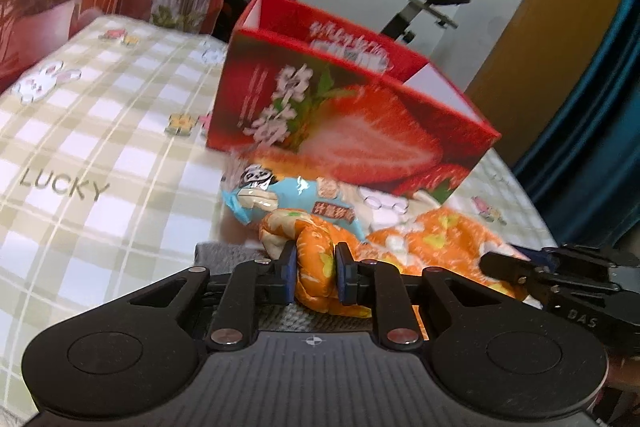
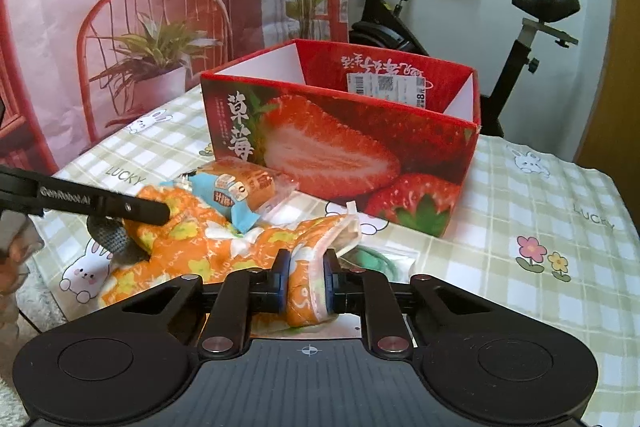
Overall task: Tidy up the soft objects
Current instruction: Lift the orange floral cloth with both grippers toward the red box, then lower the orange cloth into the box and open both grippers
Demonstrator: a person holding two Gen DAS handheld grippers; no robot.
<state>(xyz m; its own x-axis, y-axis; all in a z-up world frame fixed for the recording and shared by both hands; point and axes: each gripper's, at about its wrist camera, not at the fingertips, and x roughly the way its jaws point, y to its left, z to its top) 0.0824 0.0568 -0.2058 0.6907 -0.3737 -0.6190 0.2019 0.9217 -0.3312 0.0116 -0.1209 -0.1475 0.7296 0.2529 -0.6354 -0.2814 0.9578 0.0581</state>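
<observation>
The box [image 2: 352,143] stands on the surface [image 2: 540,211] at mid-frame. Below it, lower left of centre, the snack packet [image 2: 240,191] lies on the bunched cloth [image 2: 208,251], with the exercise bike [image 2: 520,39] behind the box.

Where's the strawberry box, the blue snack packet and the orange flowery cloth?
strawberry box [image 2: 332,147]: right wrist view, on its front wall.
blue snack packet [image 2: 224,193]: right wrist view, on its blue wrapper.
orange flowery cloth [image 1: 314,259]: left wrist view, on the bunched part between the fingers.
</observation>
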